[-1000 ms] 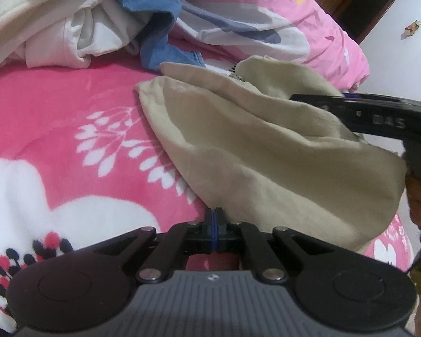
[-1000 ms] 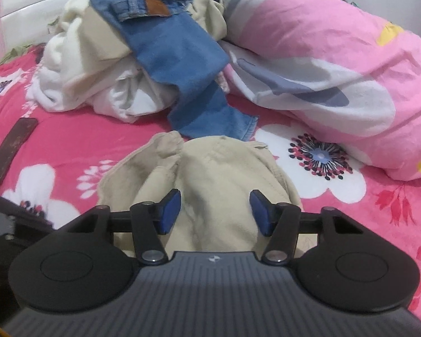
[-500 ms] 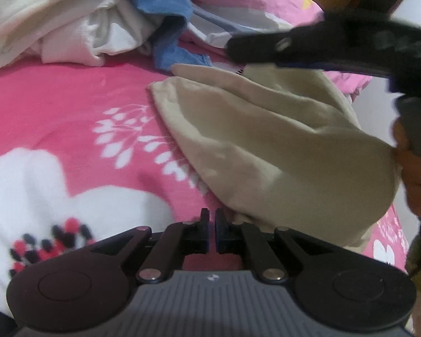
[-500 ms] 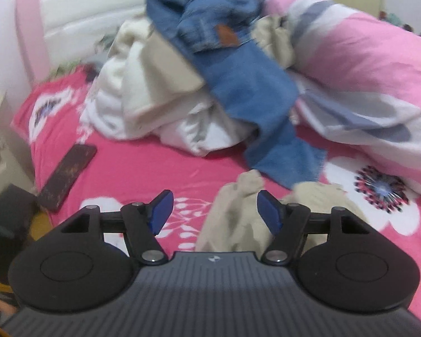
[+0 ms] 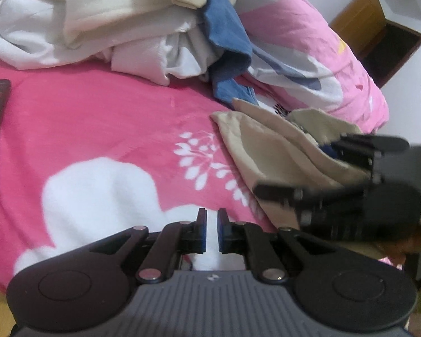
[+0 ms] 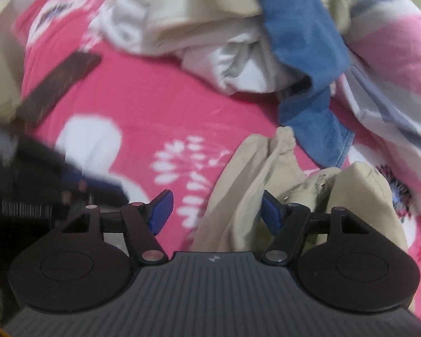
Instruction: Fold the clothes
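Observation:
A beige garment (image 5: 272,151) lies crumpled on the pink flowered blanket (image 5: 98,129). My left gripper (image 5: 210,230) hovers over a white flower to the garment's left. Its jaws are opening by a narrow slit, with nothing between them. In the right wrist view my right gripper (image 6: 216,210) stands open low over the beige garment's (image 6: 238,185) left folds. The cloth lies under the right pad (image 6: 269,213), and neither pad presses on it. The right tool's black body (image 5: 365,205) shows blurred over the garment in the left wrist view.
A heap of white and cream clothes (image 5: 98,28) with blue jeans (image 5: 227,36) draped over it lies at the back. A rolled pink quilt (image 5: 308,50) lies to the right. A dark flat phone-like slab (image 6: 59,87) lies on the blanket at the left.
My left gripper has let go of the beige cloth's near edge and slid left off it. My right gripper has rolled and come down over the garment's left side.

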Demonstrator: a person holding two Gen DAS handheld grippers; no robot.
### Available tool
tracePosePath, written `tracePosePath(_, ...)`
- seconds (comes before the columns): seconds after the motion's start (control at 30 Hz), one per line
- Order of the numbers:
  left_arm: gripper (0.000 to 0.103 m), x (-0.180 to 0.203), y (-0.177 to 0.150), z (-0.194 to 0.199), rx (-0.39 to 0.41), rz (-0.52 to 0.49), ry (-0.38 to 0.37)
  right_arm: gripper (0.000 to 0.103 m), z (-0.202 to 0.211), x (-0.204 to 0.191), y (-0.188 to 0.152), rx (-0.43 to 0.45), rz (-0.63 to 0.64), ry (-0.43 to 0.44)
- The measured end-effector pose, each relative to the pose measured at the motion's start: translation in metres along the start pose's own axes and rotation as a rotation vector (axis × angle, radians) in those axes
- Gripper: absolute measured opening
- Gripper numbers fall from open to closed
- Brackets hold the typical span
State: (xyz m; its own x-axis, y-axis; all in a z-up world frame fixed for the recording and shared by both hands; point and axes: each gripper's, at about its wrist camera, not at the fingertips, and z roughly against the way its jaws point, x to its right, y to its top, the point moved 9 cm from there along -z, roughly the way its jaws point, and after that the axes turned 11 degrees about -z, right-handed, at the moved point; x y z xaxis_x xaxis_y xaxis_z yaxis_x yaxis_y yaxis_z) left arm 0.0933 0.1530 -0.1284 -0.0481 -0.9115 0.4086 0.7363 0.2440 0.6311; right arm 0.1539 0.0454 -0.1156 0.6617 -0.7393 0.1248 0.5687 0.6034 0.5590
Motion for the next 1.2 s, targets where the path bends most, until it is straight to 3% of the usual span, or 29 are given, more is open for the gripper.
tracePosePath(0.1,0.007,0.000,0.001,0.004,0.008,0.007,-0.006,0.062,-0.001,-0.012,-0.009,-0.012,0.114,-0.066)
tracePosePath(0.17,0.008,0.001,0.001,0.005,0.012,0.006,-0.011,0.047,-0.001,-0.016,-0.014,-0.015,0.168,-0.114)
tracePosePath(0.23,0.010,0.002,0.001,0.008,0.017,0.004,-0.014,0.020,0.000,-0.016,-0.017,-0.012,0.191,-0.151)
tracePosePath(0.33,0.013,0.005,0.001,0.011,0.028,-0.003,-0.015,0.009,0.007,-0.013,-0.019,0.007,0.188,-0.167)
tracePosePath(0.47,0.019,0.009,0.004,0.017,0.048,-0.017,-0.009,0.006,0.023,-0.012,-0.025,0.045,0.179,-0.171)
tracePosePath(0.6,0.034,0.016,0.007,0.020,0.064,-0.026,-0.010,0.005,0.039,-0.009,-0.037,0.067,0.163,-0.160)
tracePosePath(0.7,0.039,0.022,0.009,0.020,0.070,-0.032,-0.017,0.005,0.051,-0.007,-0.046,0.086,0.144,-0.152)
tracePosePath(0.97,0.050,0.050,0.026,0.025,0.120,-0.041,-0.081,0.004,0.076,-0.003,-0.078,0.121,0.059,-0.109)
tracePosePath(1.2,0.056,0.074,0.042,0.026,0.165,-0.100,-0.085,0.004,0.095,-0.003,-0.101,0.130,0.029,-0.099)
